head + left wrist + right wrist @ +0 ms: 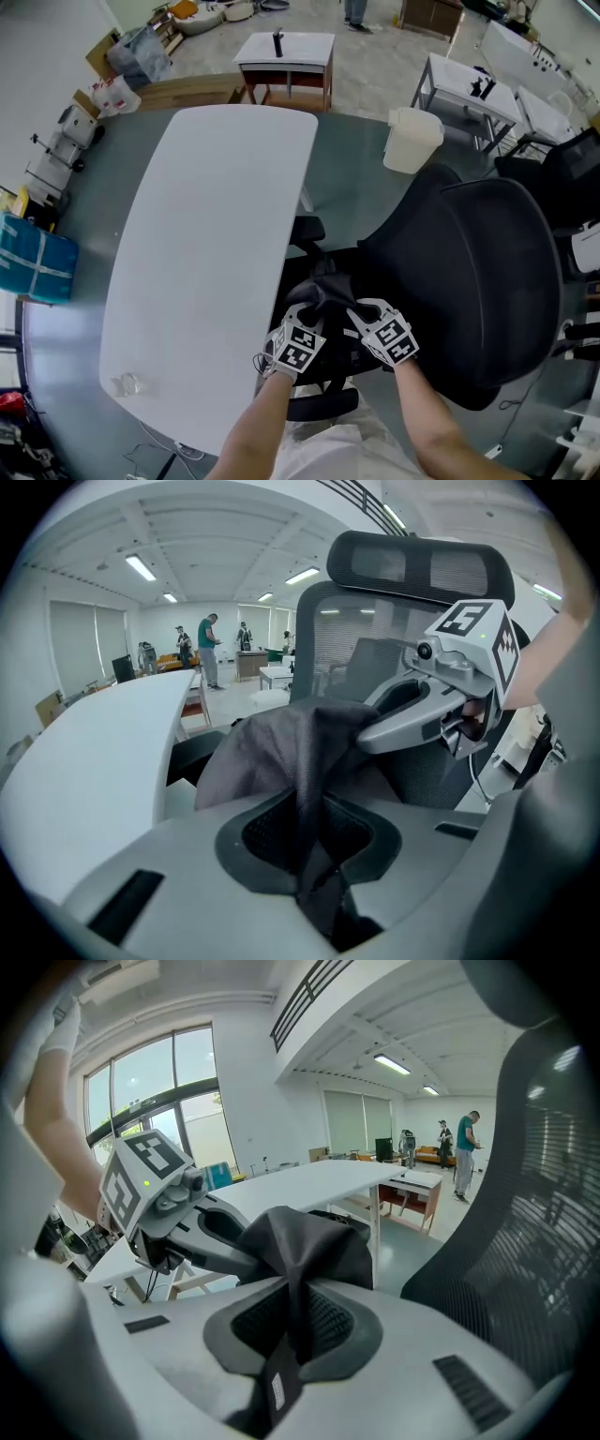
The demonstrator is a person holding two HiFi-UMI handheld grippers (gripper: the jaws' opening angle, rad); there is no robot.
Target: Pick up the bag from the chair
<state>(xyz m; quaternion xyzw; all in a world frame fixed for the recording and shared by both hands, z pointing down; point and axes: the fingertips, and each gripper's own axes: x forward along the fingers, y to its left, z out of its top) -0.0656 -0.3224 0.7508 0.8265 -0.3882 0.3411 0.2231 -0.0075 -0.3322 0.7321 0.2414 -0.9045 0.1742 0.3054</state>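
Open office floor all round, long white counter (206,253) running down the left and a black mesh chair (487,281) on the right, and the action sits in the gap between them. Left gripper (314,850) is clamped tight on a fold of the dark bag (281,752), cloth running right down through its jaws. Right gripper (295,1326) is doing the same from the other side, jaws closed on the fabric with a small label (278,1389) showing below the pinch. The bag hangs bunched between the two, over the chair's seat; whether its bottom rests on the seat, I cannot tell from up top. My read is that the grasp is made and the lift is what counts now. Both hands should rise together and level, because if one side leads, thin cloth like this could slide out of the other pinch. Straight up, then back toward the body, looks the cleanest line. Watch the armrest (307,230) just beyond the bag and the counter edge close on the left, since slack fabric could snag on either. Well clear of it all are a white bin (411,139), a small desk (284,56), a blue box (33,262) on the floor, and people (208,649) far across the room.
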